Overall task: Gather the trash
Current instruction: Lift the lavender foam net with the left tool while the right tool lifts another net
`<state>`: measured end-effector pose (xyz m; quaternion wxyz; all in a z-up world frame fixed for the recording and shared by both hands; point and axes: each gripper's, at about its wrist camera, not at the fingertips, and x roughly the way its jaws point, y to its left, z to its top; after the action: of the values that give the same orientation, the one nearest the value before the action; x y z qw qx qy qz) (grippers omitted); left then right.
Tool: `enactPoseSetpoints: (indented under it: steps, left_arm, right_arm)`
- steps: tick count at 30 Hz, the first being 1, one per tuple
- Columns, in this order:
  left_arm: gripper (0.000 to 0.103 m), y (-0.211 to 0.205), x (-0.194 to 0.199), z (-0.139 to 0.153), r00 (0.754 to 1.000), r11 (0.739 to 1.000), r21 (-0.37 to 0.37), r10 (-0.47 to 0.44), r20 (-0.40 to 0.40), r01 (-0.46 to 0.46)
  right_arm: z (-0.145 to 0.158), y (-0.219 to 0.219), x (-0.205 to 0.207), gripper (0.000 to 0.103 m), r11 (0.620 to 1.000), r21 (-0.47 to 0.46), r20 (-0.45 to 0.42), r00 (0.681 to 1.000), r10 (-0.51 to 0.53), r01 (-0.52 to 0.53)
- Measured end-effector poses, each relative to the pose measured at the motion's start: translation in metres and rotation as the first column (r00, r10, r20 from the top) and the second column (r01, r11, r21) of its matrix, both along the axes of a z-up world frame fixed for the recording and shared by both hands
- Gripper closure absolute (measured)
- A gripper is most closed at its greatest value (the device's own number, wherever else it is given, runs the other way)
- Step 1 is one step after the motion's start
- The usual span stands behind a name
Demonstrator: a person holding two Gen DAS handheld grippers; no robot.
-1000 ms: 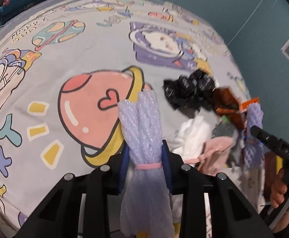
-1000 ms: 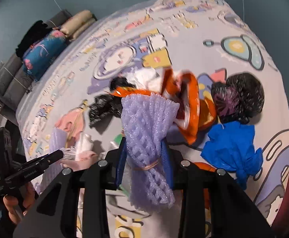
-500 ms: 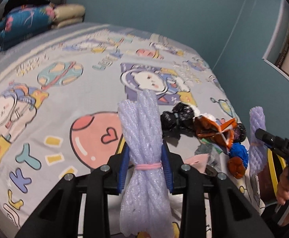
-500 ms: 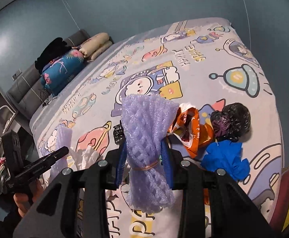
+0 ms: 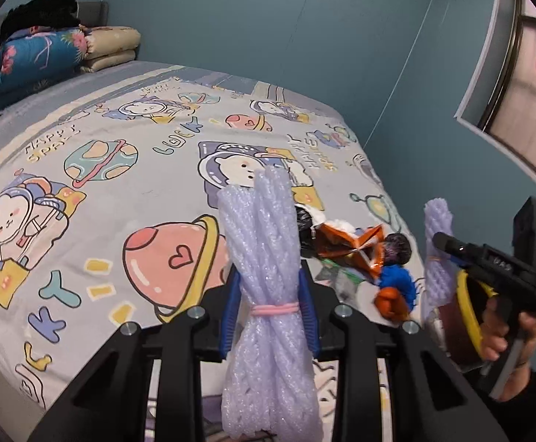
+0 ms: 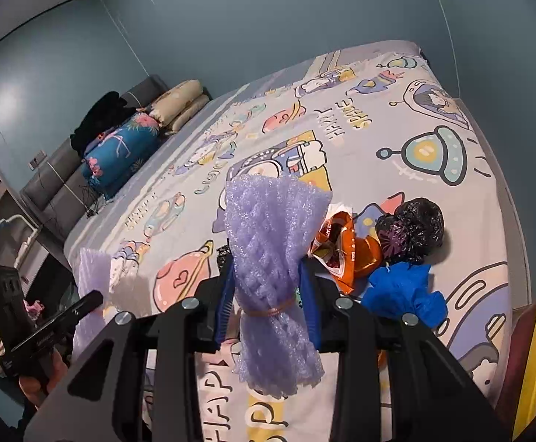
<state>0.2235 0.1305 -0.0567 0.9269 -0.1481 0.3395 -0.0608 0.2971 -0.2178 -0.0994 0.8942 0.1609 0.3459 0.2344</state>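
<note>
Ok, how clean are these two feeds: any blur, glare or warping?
Left wrist: sharp, bed edge bowed by the fisheye, corners black, bright window at right. Right wrist: sharp too, soft glare patch on the wall, black bag casting a shadow.

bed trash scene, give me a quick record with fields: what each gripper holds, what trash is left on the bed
left gripper: shut on a lilac foam net bundle, pink band
right gripper: shut on a purple foam net bundle, tan band
left on bed: orange snack wrapper, black plastic bag, blue crumpled bag
surface: cartoon space bedsheet
</note>
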Motion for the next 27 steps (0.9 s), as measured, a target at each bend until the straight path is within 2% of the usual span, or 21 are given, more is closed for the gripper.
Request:
enactPoseSetpoints:
  steps: [4,10,14,21,27]
  left_arm:
    - [0.077,-0.002,-0.012,0.031,0.998,1.000,-0.003,-0.002,0.059,0.002]
    - [0.077,-0.019,-0.028,0.081,0.988,0.999,0.043,-0.035,0.148,0.029]
    - [0.078,-0.030,-0.034,0.104,0.982,0.998,0.042,-0.054,0.180,0.048]
    - [0.077,-0.057,-0.036,0.135,0.970,0.995,0.062,-0.090,0.226,0.078]
    - [0.078,-0.082,-0.026,0.147,0.961,0.990,0.067,-0.140,0.238,0.127]
  right_arm:
    - [0.006,-0.001,-0.004,0.071,1.000,0.020,0.011,1.000,0.003,-0.003]
    - [0.013,-0.006,-0.012,0.071,1.000,0.029,0.034,0.999,0.003,-0.004]
    - [0.026,-0.016,-0.019,0.071,0.999,0.045,0.052,0.999,-0.016,0.014]
    - [0.059,-0.039,-0.045,0.071,0.997,0.041,0.116,0.991,-0.064,0.059]
    - [0.076,-0.063,-0.062,0.071,0.997,0.010,0.114,0.990,-0.083,0.082]
